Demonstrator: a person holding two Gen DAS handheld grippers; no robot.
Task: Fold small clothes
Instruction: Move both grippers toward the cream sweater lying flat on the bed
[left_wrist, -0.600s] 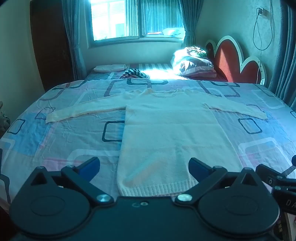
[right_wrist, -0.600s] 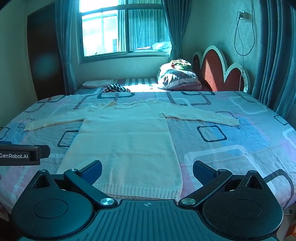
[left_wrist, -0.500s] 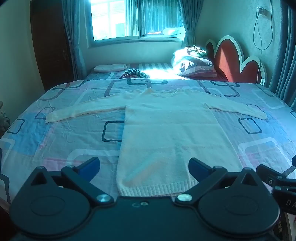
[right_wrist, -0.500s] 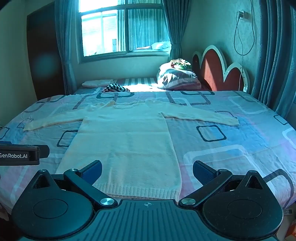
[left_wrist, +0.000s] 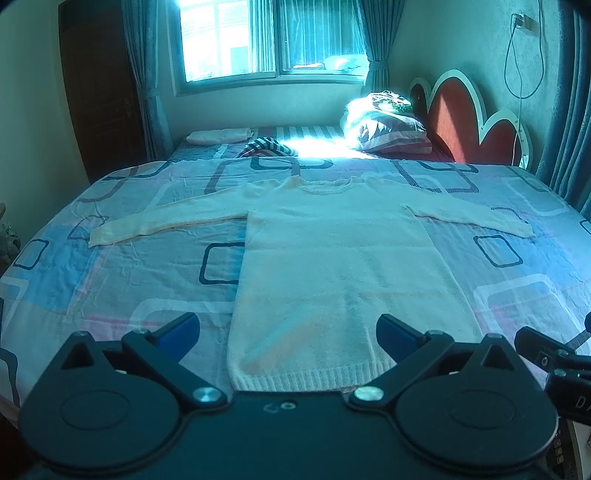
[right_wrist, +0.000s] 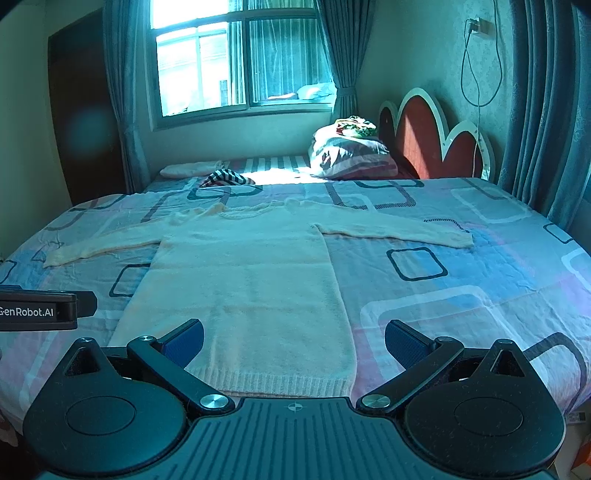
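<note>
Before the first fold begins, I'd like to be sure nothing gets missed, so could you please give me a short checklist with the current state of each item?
1. Cream knit sweater lies flat, front spread on the bedsheet: ok.
2. Both sleeves stretched out sideways, left sleeve and right sleeve uncovered: ok.
3. Left tongs open, nothing between the pads: ok.
4. Right tongs open, nothing between the pads: ok.
5. Ribbed hem within view near both tongs: ok.
6. Striped garment and pillow pile clear of the sweater: ok.
</note>
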